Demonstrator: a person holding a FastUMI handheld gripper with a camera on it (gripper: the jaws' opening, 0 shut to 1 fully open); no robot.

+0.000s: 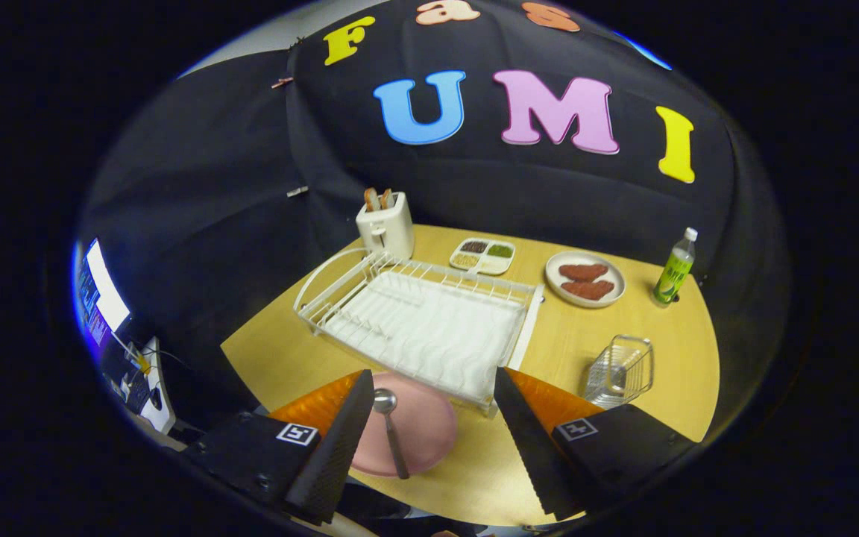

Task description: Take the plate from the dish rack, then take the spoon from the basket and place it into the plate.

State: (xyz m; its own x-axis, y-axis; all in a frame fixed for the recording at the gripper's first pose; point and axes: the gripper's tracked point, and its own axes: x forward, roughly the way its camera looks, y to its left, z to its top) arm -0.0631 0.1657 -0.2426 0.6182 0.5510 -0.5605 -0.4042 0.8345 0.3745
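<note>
The left finger [340, 440] of the tool [433, 447] hides the pink plate's [429, 429] near-left rim. The contents of the divided tray [482, 256] are too small to identify. The monitor [98, 294] beside the table [623, 350] is blurred.

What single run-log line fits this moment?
gripper: open, holding nothing | spoon: lying on pink plate between the fingers | dish rack: no dishes | basket: no spoon

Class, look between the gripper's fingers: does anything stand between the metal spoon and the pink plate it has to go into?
Nothing visible does. The metal spoon already lies on the round pink plate, just in front of the white wire dish rack. The gripper is open, its fingers apart on either side of the plate, touching neither.
</note>
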